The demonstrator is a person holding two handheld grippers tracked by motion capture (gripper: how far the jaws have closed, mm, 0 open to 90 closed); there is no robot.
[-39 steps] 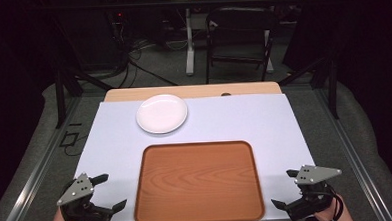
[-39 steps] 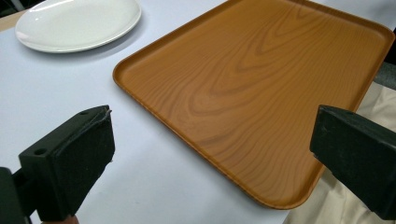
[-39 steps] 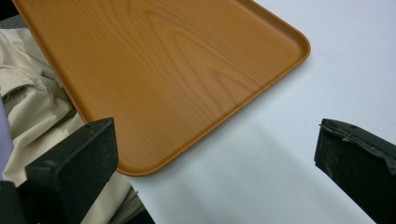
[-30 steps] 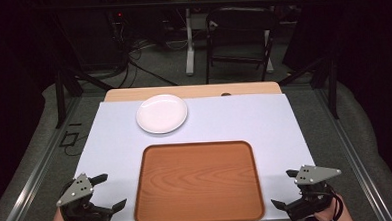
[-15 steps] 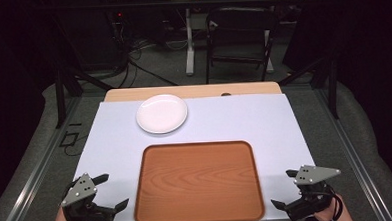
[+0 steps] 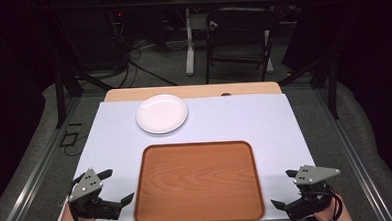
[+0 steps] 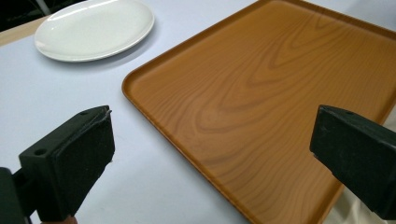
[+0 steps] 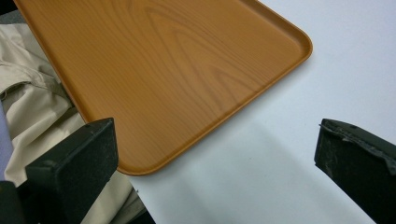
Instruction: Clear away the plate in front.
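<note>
A brown wooden tray (image 6: 197, 183) lies empty at the near middle of the white table. Beyond it, at the far left, sits an empty white plate (image 6: 161, 113). My left gripper (image 6: 118, 185) hovers at the tray's near left corner, open and holding nothing. My right gripper (image 6: 282, 188) stands open past the tray's near right corner, also holding nothing. In the left gripper view, the tray (image 7: 280, 70) and plate (image 7: 93, 28) lie ahead of the wide-apart jaws of the left gripper (image 7: 215, 140). In the right gripper view, the right gripper (image 8: 219, 154) frames the tray (image 8: 163, 56) corner.
The white table cover (image 6: 244, 123) ends in a wooden strip (image 6: 193, 91) at the back. A dark chair (image 6: 238, 38) and cables (image 6: 141, 53) are on the floor beyond. Beige clothing (image 8: 32, 107) of the person shows below the tray's near edge.
My left gripper has drifted slightly to the right, nearer the tray. The right gripper, tray and plate have not moved.
</note>
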